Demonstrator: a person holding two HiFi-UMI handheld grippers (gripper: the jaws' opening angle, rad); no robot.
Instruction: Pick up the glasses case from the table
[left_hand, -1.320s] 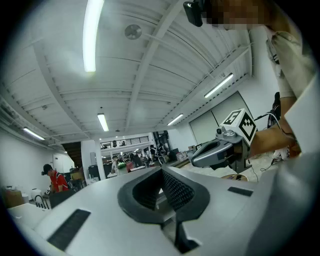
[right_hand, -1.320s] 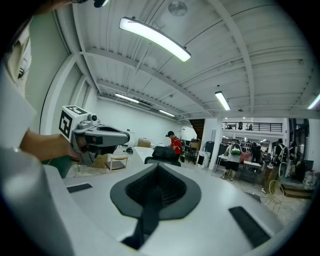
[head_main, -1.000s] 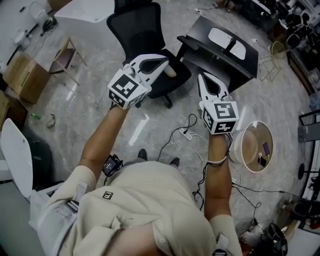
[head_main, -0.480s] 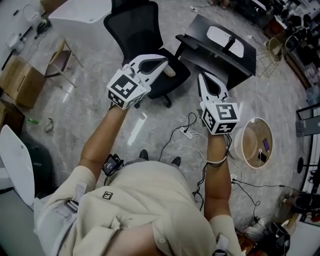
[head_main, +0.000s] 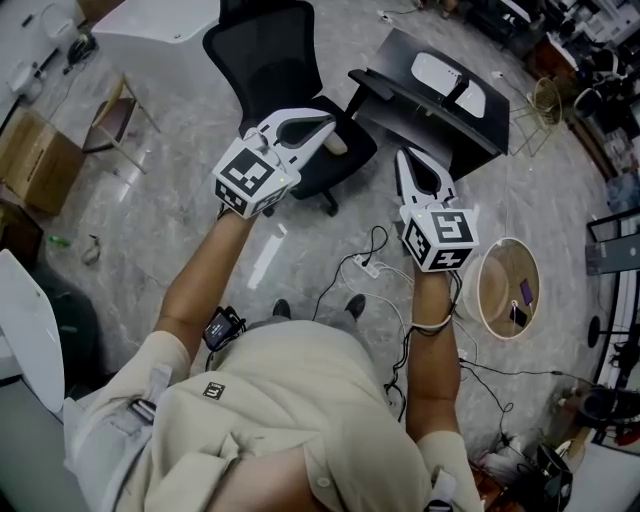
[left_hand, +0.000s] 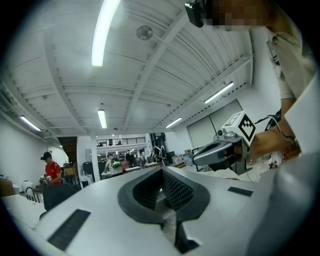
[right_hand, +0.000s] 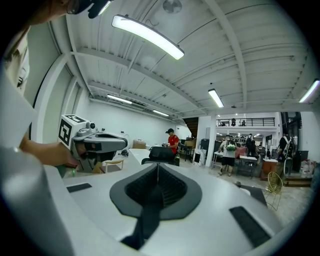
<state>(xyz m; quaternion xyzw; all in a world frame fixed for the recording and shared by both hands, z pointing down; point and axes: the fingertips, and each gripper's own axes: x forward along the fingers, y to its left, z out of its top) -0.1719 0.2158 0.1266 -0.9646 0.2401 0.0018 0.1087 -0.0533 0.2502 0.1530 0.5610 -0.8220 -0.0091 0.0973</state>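
Note:
A white oblong glasses case (head_main: 452, 82) lies on a low black table (head_main: 400, 95) at the upper right of the head view. Both grippers are held out level over the floor, short of that table. My left gripper (head_main: 330, 125) is shut and empty, its tip over the seat of a black chair. My right gripper (head_main: 405, 156) is also shut and empty, its tip just before the table's near edge. The left gripper view shows its own closed jaws (left_hand: 161, 172) and the right gripper (left_hand: 220, 152) beside it. The right gripper view shows closed jaws (right_hand: 157, 167) and the left gripper (right_hand: 97, 142).
A black office chair (head_main: 270, 60) stands left of the black table. A white table (head_main: 170, 30) is at the top left, a cardboard box (head_main: 35, 160) at the far left. Cables (head_main: 375, 265) trail on the floor. A round wooden stool (head_main: 500, 290) is at the right. People stand far off.
Both grippers stay shut and keep their place in the head view. The chair, table and floor things have slid slightly left and up as the person shifts.

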